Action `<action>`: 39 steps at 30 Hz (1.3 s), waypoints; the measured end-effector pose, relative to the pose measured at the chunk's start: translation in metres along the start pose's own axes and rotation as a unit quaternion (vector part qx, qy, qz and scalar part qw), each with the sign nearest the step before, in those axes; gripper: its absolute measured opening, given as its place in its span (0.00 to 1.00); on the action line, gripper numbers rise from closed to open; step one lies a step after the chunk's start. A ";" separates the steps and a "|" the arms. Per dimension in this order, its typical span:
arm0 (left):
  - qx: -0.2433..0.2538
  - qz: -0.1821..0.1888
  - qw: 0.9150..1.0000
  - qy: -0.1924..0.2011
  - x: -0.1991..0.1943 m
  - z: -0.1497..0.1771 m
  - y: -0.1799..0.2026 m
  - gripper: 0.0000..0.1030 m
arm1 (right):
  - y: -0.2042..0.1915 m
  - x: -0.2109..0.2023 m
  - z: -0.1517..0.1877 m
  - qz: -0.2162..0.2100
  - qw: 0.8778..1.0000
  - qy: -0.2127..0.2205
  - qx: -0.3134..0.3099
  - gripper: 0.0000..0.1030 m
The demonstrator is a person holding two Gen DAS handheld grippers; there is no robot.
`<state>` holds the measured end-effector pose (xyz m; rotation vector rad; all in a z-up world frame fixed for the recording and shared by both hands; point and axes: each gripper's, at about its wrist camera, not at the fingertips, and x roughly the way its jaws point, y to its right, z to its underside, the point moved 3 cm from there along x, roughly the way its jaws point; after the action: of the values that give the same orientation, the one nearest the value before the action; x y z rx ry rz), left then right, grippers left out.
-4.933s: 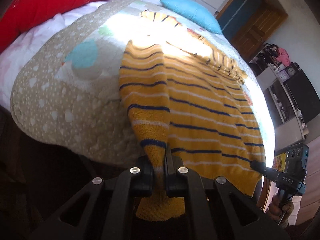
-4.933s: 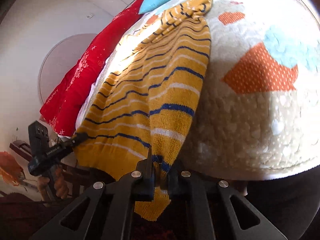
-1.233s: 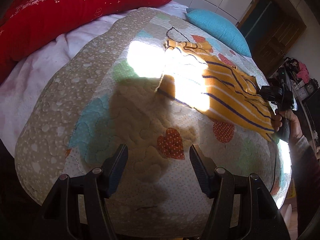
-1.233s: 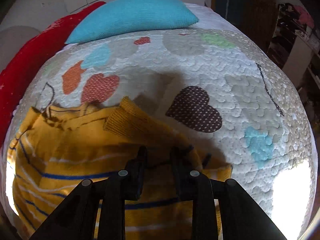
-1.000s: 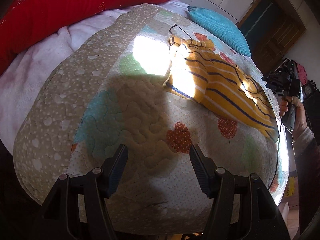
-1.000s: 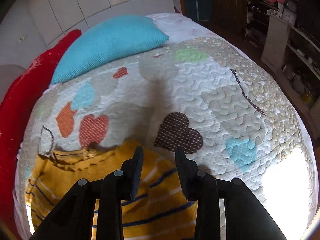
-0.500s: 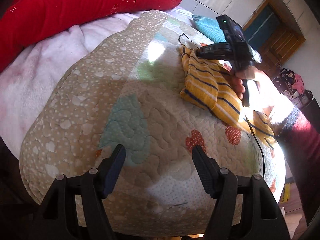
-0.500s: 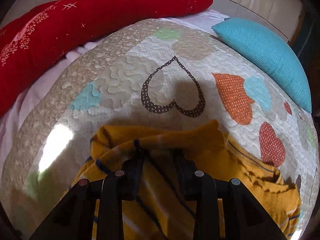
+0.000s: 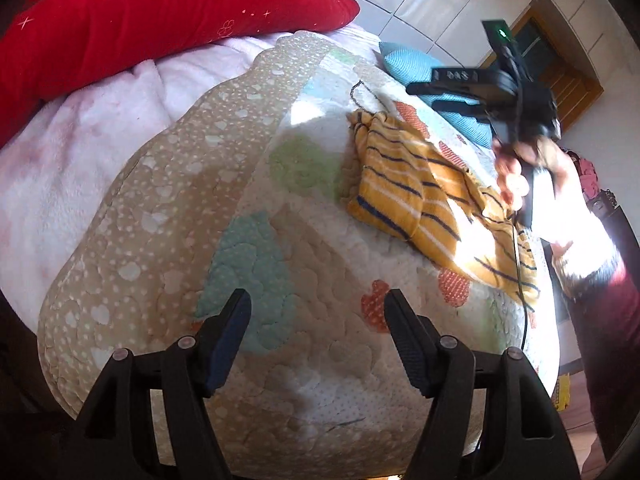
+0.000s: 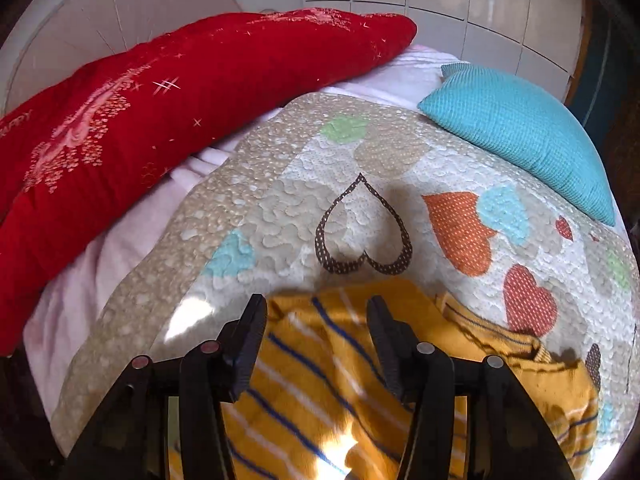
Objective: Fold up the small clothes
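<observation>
Left view first: my left hand-held gripper (image 9: 316,336) is spread wide and empty over the near edge of the quilt (image 9: 160,208), well apart from the sweater (image 9: 404,196). That hasn't changed over the last second. What has changed is the sweater: a few seconds back it hung long off the bed edge, pinched in both grippers, and now it lies doubled over in the middle of the bed. The right hand-held gripper (image 9: 416,89) hovers above its far end, blurred.

Right view: half a second ago these fingers were closed down on the top fold; now the jaws stand wide, nothing between them, with the sweater (image 10: 320,392) flat just below. The red pillow (image 10: 160,112) and blue cushion (image 10: 520,132) sit beyond.

So that fold is released. I judge it still looks rumpled on the right and needs one more fold or tidy.
</observation>
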<state>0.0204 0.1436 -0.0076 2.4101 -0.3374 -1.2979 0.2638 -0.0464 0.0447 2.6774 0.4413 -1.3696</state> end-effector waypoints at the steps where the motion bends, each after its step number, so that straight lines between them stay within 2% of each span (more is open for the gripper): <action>1: 0.001 0.016 1.000 0.007 0.001 -0.006 0.005 0.66 | 0.004 -0.015 0.013 -0.001 1.000 0.003 -0.001 0.56; 3: -0.001 0.047 0.999 0.009 0.012 -0.019 0.013 0.71 | 0.019 -0.045 0.044 0.005 1.000 0.007 0.007 0.59; 6: -0.005 0.089 0.996 -0.004 0.042 -0.038 0.027 0.71 | 0.057 -0.080 0.091 0.010 0.998 0.004 0.057 0.59; 10: -0.028 0.112 0.993 -0.024 0.090 -0.056 0.038 0.70 | 0.117 -0.122 0.154 0.004 0.988 0.004 0.153 0.59; 12: -0.050 0.096 0.993 -0.039 0.110 -0.061 0.036 0.26 | 0.139 -0.140 0.183 0.016 0.983 0.006 0.182 0.59; 13: -0.064 0.084 0.993 -0.056 0.119 -0.064 0.032 0.08 | 0.150 -0.149 0.196 0.027 0.981 0.008 0.191 0.59; 15: -0.099 0.088 0.990 -0.050 0.116 -0.071 0.021 0.08 | 0.168 -0.166 0.218 0.048 0.977 0.014 0.209 0.59; 17: -0.102 0.055 0.993 -0.023 0.101 -0.082 0.011 0.07 | 0.184 -0.180 0.237 0.055 0.972 0.020 0.229 0.59; 19: -0.095 0.007 0.995 0.003 0.082 -0.090 0.002 0.05 | 0.195 -0.190 0.253 0.057 0.968 0.025 0.243 0.59; 20: -0.095 -0.002 0.995 0.010 0.073 -0.093 -0.004 0.05 | 0.199 -0.193 0.260 0.057 0.967 0.028 0.248 0.59; 22: -0.104 0.000 0.994 0.016 0.053 -0.090 -0.012 0.08 | 0.204 -0.195 0.269 0.057 0.965 0.033 0.255 0.59; 24: -0.090 -0.011 0.996 0.022 0.034 -0.082 -0.011 0.26 | 0.206 -0.193 0.276 0.056 0.962 0.037 0.264 0.59; 26: -0.062 -0.033 0.997 0.041 0.012 -0.070 -0.004 0.51 | 0.207 -0.190 0.277 0.063 0.960 0.044 0.269 0.59; 30: -0.012 -0.055 0.997 0.057 -0.015 -0.047 0.021 0.62 | 0.204 -0.183 0.271 0.101 0.956 0.065 0.269 0.59; 34: 0.031 -0.076 0.995 0.056 -0.018 -0.019 0.051 0.65 | 0.194 -0.167 0.266 0.048 0.955 0.067 0.286 0.59; 36: 0.052 -0.081 0.993 0.065 -0.024 -0.004 0.067 0.65 | 0.195 -0.149 0.268 0.033 0.956 0.046 0.289 0.59; 37: 0.061 -0.076 0.993 0.071 -0.027 0.002 0.075 0.66 | 0.199 -0.139 0.274 0.047 0.954 0.028 0.296 0.59; 39: 0.073 -0.070 0.992 0.081 -0.034 0.014 0.088 0.72 | 0.214 -0.125 0.289 0.082 0.941 0.002 0.328 0.59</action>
<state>-0.0121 0.0747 0.0495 2.6861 -0.2283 -1.1587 0.0341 -0.3398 -0.0340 3.1119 -0.3008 -1.6877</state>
